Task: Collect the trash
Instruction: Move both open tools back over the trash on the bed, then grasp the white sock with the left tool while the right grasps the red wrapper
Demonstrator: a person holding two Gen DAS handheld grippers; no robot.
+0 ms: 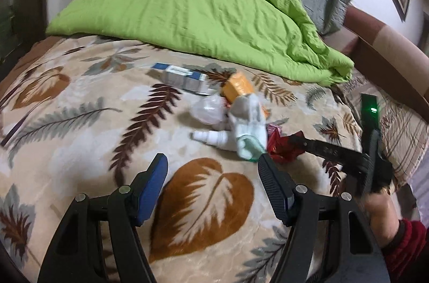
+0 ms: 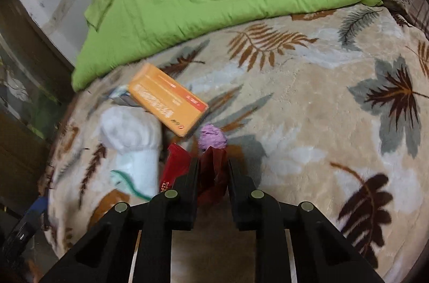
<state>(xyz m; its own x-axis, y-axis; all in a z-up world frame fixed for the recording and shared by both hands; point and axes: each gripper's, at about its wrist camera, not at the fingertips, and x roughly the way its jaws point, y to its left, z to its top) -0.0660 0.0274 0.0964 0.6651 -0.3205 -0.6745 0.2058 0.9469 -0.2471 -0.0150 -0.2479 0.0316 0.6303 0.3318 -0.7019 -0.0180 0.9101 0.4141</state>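
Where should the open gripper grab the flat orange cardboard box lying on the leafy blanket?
Best guess: grip the flat orange cardboard box across its narrow width, near the free end that points away from the white sock. Come down from above: it lies flat on the leafy blanket, its long edges are exposed, and the left gripper stands open wide enough.

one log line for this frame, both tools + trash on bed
left tool: open, empty | right tool: shut on red wrapper | orange box, white sock: on blanket
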